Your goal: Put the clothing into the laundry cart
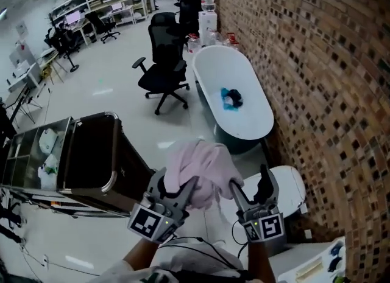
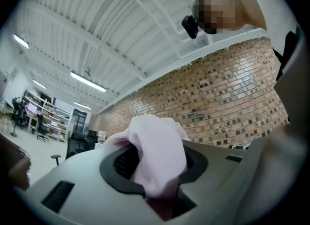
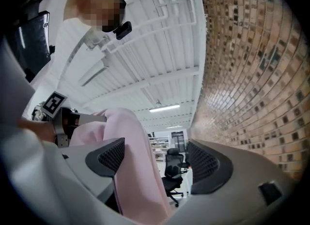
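Pink garment (image 1: 204, 165) clamped in left gripper (image 1: 178, 185); right gripper (image 1: 250, 184) jaws apart (cloth hangs between). Shiny white floor (image 1: 116, 81), brick wall (image 1: 317, 62), black cart (image 1: 91, 154).

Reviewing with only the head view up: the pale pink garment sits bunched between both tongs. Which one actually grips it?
Observer: In the left gripper view, the left tongs are shut on the pale pink fabric garment, and cloth bulges up out of the pinch.
Operator: And the right one?
Observer: The right gripper view shows the right tongs open. The garment hangs beside one black ribbed pad and is not pinched.
Operator: Is the other side touching anything?
Observer: No, the opposite pad is bare, and a black wheeled office chair shows through the gap.
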A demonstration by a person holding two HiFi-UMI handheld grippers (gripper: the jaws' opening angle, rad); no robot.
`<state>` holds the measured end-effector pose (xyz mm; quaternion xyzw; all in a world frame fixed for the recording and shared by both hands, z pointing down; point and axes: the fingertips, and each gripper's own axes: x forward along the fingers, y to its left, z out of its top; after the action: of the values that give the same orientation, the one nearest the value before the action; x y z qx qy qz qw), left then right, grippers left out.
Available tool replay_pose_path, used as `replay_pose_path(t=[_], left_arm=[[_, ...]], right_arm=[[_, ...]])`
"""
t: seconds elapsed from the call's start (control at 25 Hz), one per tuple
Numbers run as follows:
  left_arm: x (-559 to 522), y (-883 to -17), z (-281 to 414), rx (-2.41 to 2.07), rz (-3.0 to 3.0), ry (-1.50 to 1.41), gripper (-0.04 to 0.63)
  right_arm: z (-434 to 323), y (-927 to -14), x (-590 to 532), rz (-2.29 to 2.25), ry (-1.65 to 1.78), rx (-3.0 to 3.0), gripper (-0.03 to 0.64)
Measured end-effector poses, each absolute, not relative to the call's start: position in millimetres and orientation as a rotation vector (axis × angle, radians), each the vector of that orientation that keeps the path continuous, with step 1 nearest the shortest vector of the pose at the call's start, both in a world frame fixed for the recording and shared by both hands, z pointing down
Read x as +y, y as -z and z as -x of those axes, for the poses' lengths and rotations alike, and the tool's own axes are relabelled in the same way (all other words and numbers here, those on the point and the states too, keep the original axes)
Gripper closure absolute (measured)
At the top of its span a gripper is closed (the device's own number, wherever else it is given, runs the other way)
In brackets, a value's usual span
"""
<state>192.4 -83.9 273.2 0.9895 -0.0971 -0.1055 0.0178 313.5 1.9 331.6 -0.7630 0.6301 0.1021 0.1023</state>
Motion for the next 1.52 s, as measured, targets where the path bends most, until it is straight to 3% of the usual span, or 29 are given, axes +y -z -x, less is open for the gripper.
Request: replay_pose_path(t=[0.32,0.48,0.6,0.64,0.76,0.84,1.2,1.52], left_arm=[[-224,-223,-22,-0.93,-3.049,0.417,0.457],[-313,-263,76,-1.35,-2.926,0.193,0.453],[-376,-321,128,-1.427,-2.803,-0.094,0.436],[-390,-344,139,-1.405,-2.754,-0.201,0.4],[-403,-397,162,-1.352,-2.633,-0.39,0.083],[-397,-397,180,-1.432,-2.622,-0.356,0.049],[-341,-364,207,-1.717,-2.66,-0.043,0.051],[-299,-360,198,-2.075,-2.436,0.024,0.08]], right_arm=[[-190,-304,-134,1.949,-0.381,2.146,0.192],[-129,-302,-186,1.809,-0.371,2.24,0.192],[-86,-306,-221,1.714,-0.349,2.318,0.192],[-73,-308,-231,1.684,-0.336,2.343,0.192],[-36,-315,-256,1.597,-0.297,2.419,0.192],[-11,-319,-272,1.519,-0.28,2.478,0.192],[61,-329,-313,1.153,-0.257,2.671,0.192],[41,-341,-343,1.111,-0.267,2.715,0.198]])
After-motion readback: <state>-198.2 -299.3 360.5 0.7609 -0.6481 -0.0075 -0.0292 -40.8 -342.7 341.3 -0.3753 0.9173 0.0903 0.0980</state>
